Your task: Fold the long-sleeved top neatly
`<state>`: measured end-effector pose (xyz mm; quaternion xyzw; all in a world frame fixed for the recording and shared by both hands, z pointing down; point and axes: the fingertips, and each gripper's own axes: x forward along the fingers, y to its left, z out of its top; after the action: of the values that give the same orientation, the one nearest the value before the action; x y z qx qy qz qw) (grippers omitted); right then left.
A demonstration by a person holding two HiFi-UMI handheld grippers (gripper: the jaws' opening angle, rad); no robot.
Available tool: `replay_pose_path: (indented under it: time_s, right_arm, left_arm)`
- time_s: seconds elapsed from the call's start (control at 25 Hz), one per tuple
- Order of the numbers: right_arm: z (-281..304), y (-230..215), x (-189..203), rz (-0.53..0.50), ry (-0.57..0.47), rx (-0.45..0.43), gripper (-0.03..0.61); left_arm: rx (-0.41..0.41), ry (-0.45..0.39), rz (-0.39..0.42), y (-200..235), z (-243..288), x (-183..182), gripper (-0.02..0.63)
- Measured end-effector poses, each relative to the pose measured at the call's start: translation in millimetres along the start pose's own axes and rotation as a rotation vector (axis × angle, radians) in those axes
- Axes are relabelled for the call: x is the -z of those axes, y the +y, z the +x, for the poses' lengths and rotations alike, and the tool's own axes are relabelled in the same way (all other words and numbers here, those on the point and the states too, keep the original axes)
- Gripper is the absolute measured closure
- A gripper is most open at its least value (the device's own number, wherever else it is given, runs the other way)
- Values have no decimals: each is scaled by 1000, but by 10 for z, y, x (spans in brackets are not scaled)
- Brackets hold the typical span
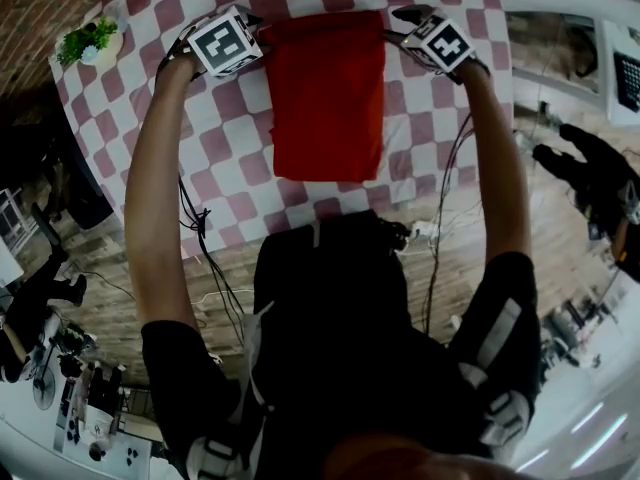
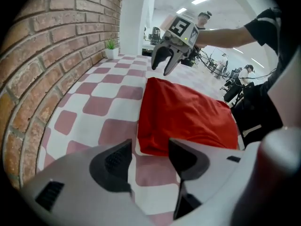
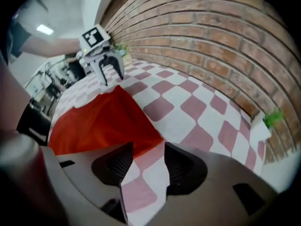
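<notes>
1. Two grippers are hovering at the far end of the long-sleeved top (image 1: pixel 327 93) — the left gripper (image 1: pixel 258 28) just beside its far left corner, the right gripper (image 1: pixel 408 18) just beside its far right one.
2. The top is lying as a folded red rectangle in the middle of the checked desk (image 1: pixel 230 183), with its long axis running from the person toward the brick wall.
3. Both grippers are holding their jaws spread. In each gripper view only checked cloth is showing between the pads, so neither is pinching fabric.
4. Each gripper is pointing steeply down, and the nearest corner of the top is lying just ahead of its jaws and toward the inner side — apart from the pads, not touching them.
5. The fold is looking close to finished. If another halving is wanted, it would likely be bringing the far short edge back along the long axis toward the person, and both grippers are sitting equally near that edge.
</notes>
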<state>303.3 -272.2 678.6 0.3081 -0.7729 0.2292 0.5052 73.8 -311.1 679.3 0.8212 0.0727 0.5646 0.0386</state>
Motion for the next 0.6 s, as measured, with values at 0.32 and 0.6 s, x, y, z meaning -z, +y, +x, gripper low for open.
replay_pose_path:
  time_s: [0.32, 0.6]
  right_arm:
    - [229, -6, -173, -231, 142, -65, 345]
    - [389, 63, -124, -248, 195, -158, 345]
  left_arm:
    - [59, 57, -2, 0, 151, -129, 362]
    - [150, 101, -42, -85, 299, -164, 362]
